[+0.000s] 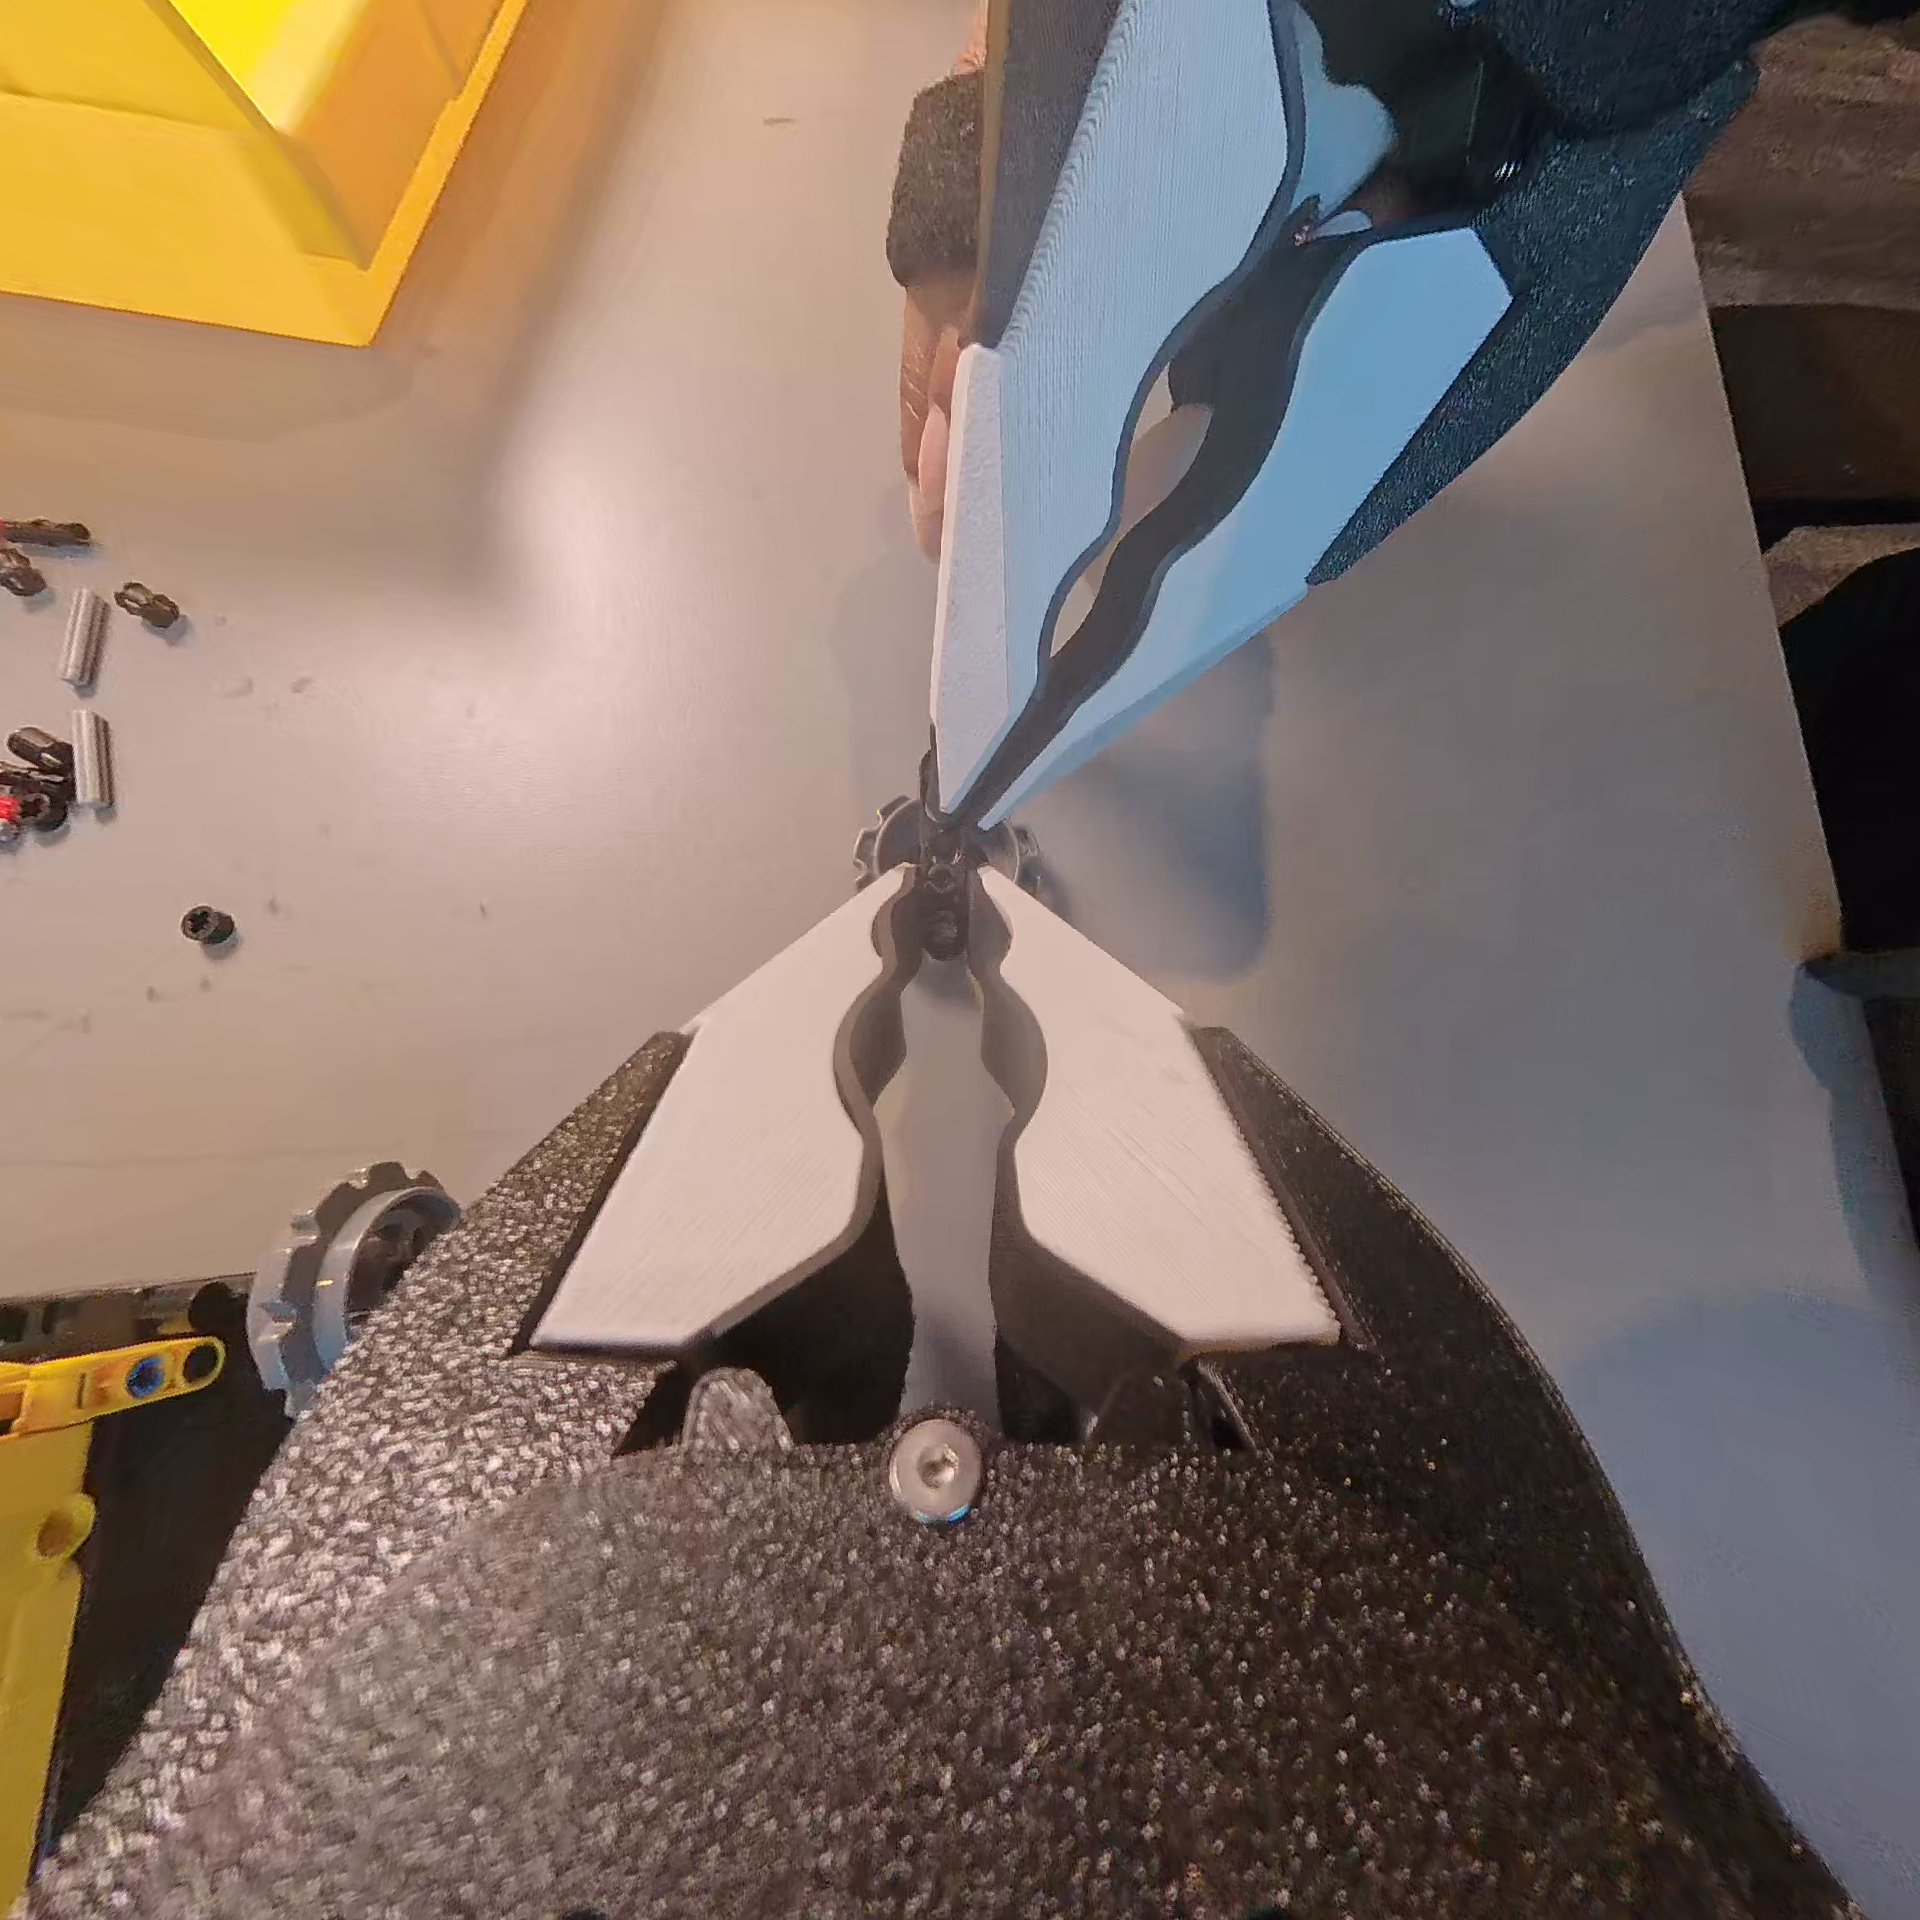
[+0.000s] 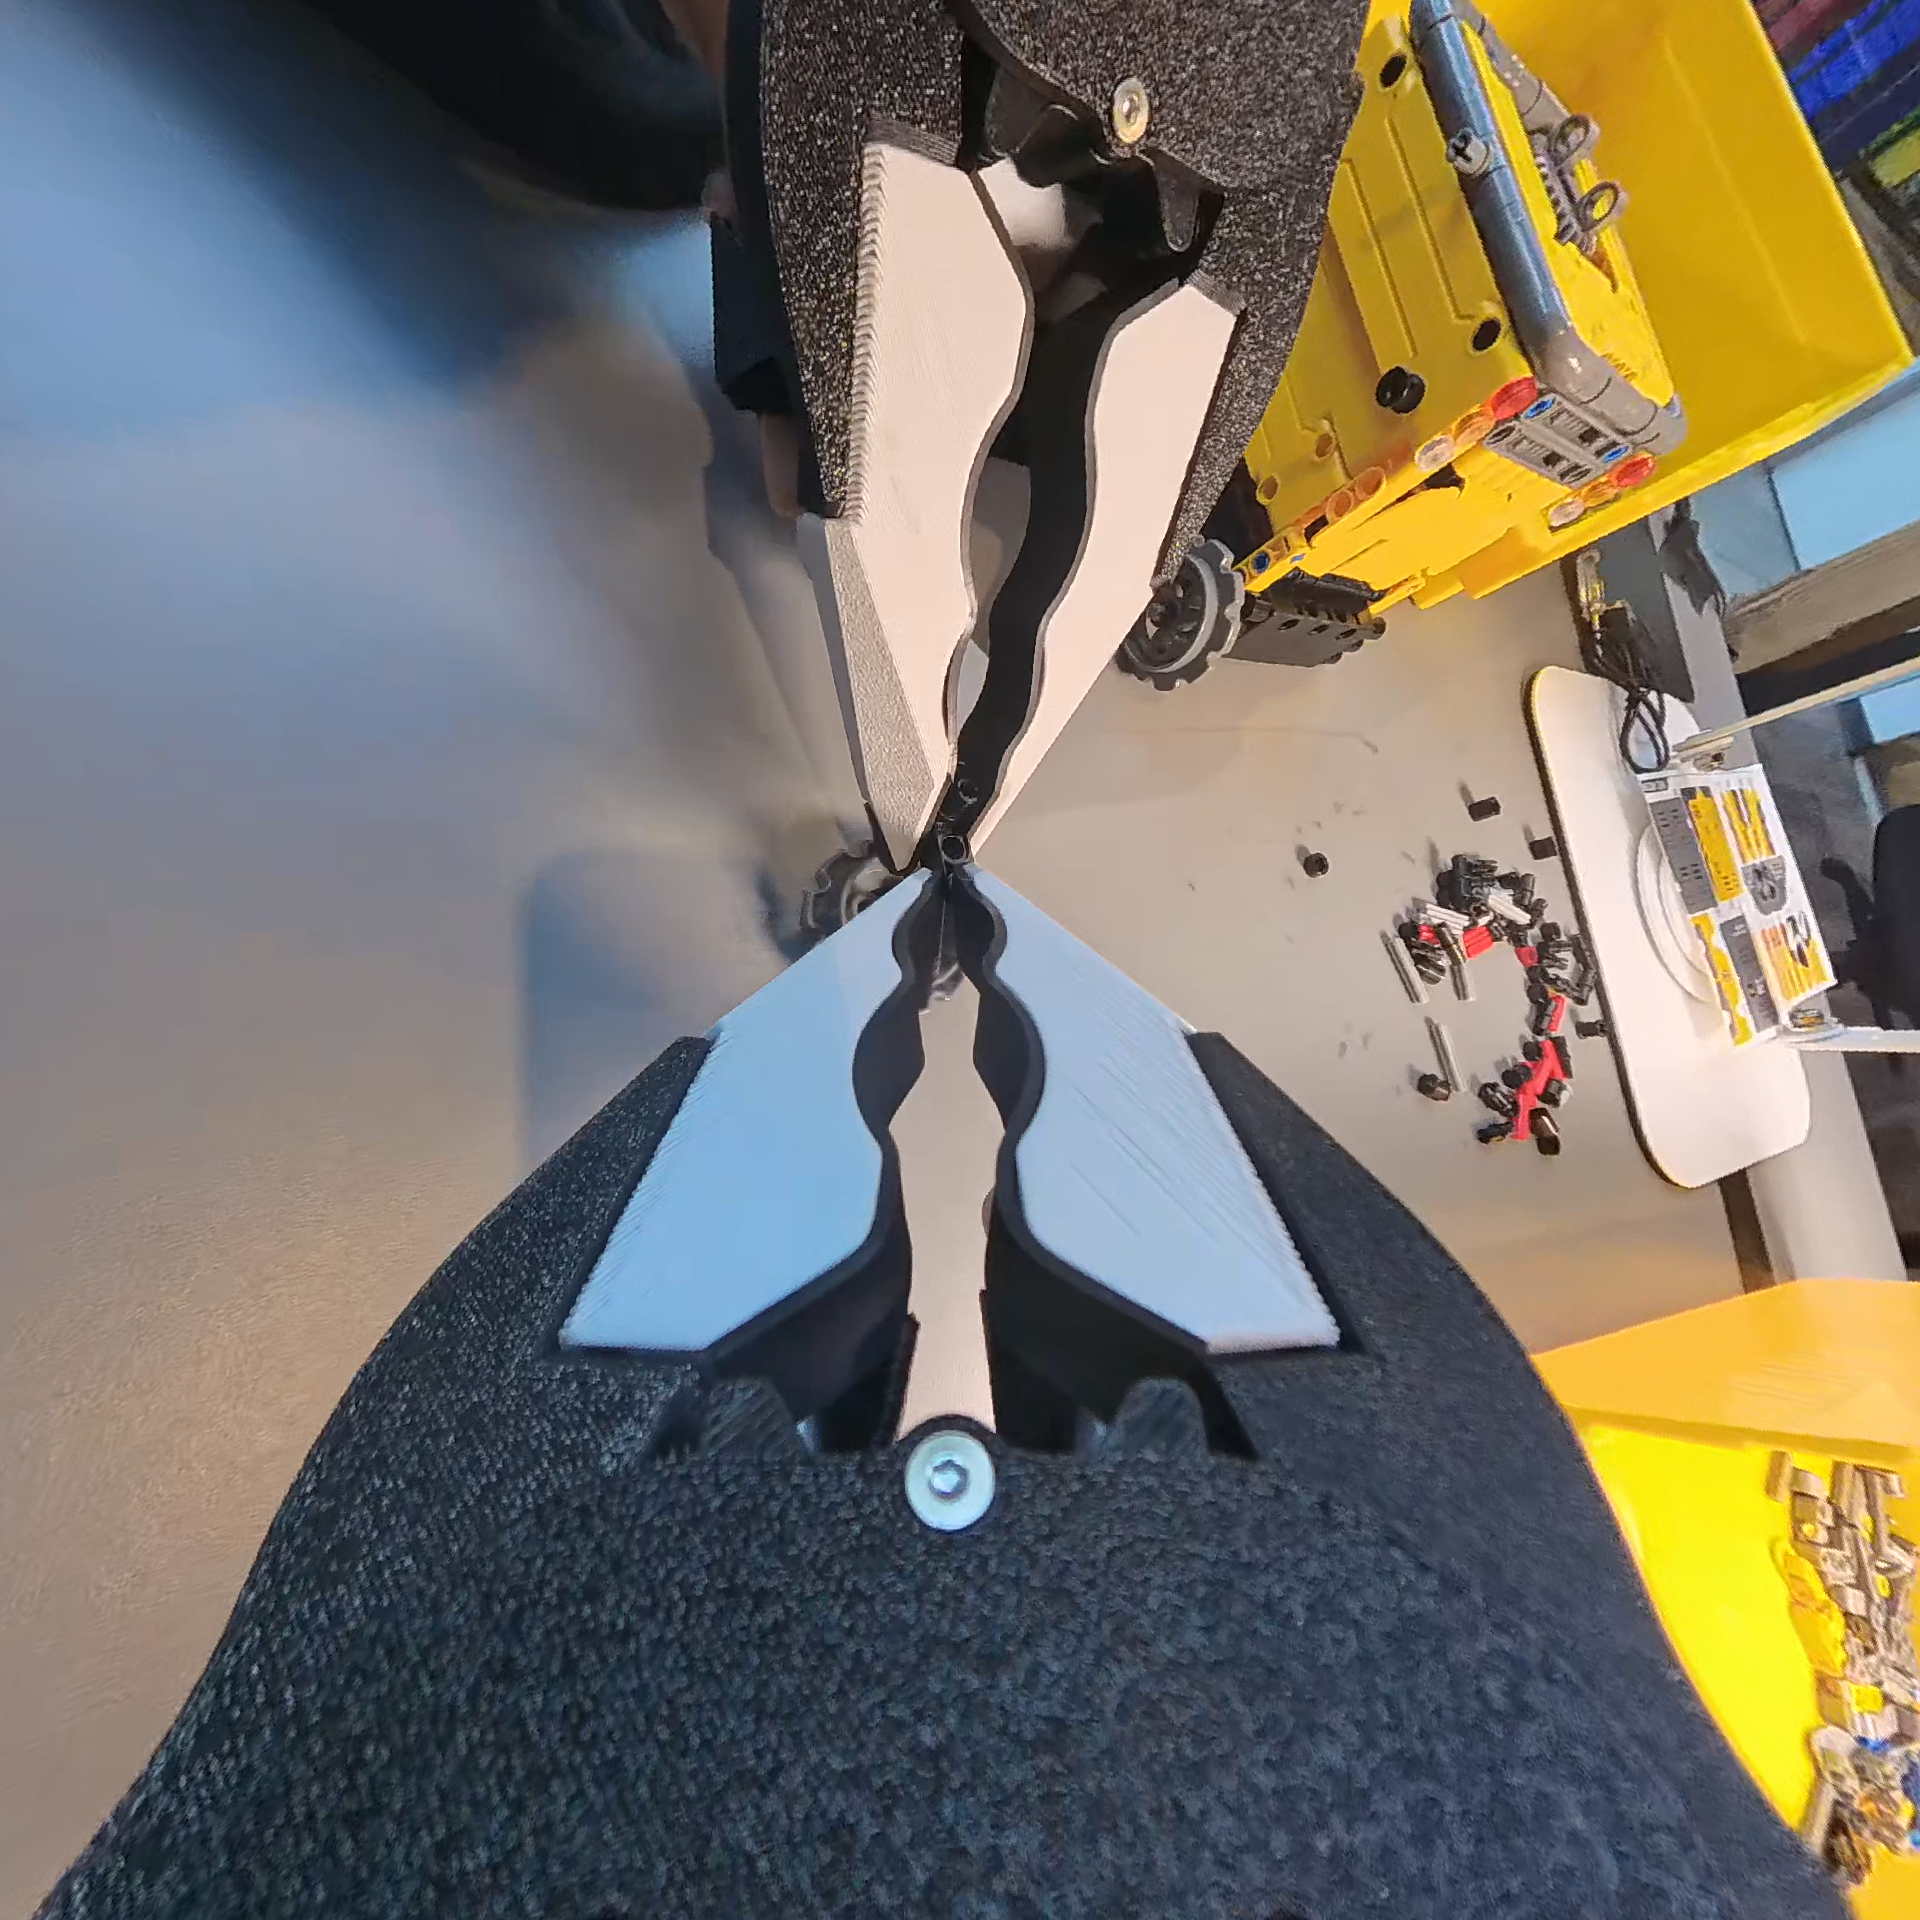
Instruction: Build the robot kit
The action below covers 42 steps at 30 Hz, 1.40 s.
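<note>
In the left wrist view, my left gripper (image 1: 940, 883) is shut on a small black connector piece (image 1: 941, 906) with round holes, held just above the grey table (image 1: 520, 727). My right gripper (image 1: 954, 821) comes in from above, shut, its tips against the far end of that piece. In the right wrist view, my right gripper (image 2: 951, 881) is closed to a point, meeting the black piece (image 2: 954, 850) that sticks out of the left gripper (image 2: 935, 836). I cannot tell whether the right pads pinch it. A grey toothed wheel (image 1: 881, 840) lies on the table right beneath the tips; it also shows in the right wrist view (image 2: 840, 883).
A yellow model truck (image 2: 1455, 312) with a grey wheel (image 1: 332, 1268) stands close by. Small black, grey and red parts (image 2: 1507, 987) lie loose on the table, also (image 1: 73, 665). There are yellow bins (image 1: 208, 156) (image 2: 1714, 1507), a white board (image 2: 1683, 1091), and the table's edge (image 1: 1756, 675). Both grippers' tips are close together, under 4 cm apart.
</note>
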Tool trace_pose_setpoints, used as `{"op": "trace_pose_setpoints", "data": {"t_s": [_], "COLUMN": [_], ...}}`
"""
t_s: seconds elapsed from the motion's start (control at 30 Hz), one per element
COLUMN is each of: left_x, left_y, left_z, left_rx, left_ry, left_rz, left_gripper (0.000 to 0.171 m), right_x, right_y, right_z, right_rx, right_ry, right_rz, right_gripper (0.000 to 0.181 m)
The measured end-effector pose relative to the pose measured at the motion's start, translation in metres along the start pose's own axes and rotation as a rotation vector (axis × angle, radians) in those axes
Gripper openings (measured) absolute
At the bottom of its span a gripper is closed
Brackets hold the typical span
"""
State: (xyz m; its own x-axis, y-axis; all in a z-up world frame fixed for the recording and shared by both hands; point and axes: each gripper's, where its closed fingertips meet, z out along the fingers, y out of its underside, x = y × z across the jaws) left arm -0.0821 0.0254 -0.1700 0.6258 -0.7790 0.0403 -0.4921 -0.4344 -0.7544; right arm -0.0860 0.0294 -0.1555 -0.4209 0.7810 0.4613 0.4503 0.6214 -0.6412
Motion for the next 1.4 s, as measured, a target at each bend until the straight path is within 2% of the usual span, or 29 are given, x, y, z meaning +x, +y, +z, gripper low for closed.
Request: {"op": "trace_pose_setpoints", "data": {"t_s": [0.87, 0.93, 1.0, 1.23, 1.4], "left_x": [-0.007, -0.007, -0.007, -0.007, -0.006], "left_y": [-0.003, -0.004, -0.004, -0.004, -0.006], "left_z": [0.008, 0.008, 0.007, 0.007, 0.008], "left_rx": [-0.11, -0.105, -0.102, -0.111, -0.121], "left_ry": [0.074, 0.085, 0.1, 0.107, 0.104], "left_rz": [-0.052, -0.072, -0.094, -0.118, -0.101], "left_gripper": [0.005, 0.005, 0.005, 0.005, 0.006], "right_x": [0.005, 0.008, 0.007, 0.01, 0.009], "right_y": [0.006, 0.005, 0.004, 0.008, 0.011], "right_z": [0.0, -0.002, -0.004, -0.003, -0.004], "right_rx": [0.039, 0.048, 0.05, -0.02, -0.049], "right_ry": [-0.031, -0.017, -0.016, 0.036, 0.054], "right_rz": [0.159, 0.136, 0.088, -0.11, -0.175], "right_gripper": [0.0, 0.0, 0.012, 0.005, 0.005]}}
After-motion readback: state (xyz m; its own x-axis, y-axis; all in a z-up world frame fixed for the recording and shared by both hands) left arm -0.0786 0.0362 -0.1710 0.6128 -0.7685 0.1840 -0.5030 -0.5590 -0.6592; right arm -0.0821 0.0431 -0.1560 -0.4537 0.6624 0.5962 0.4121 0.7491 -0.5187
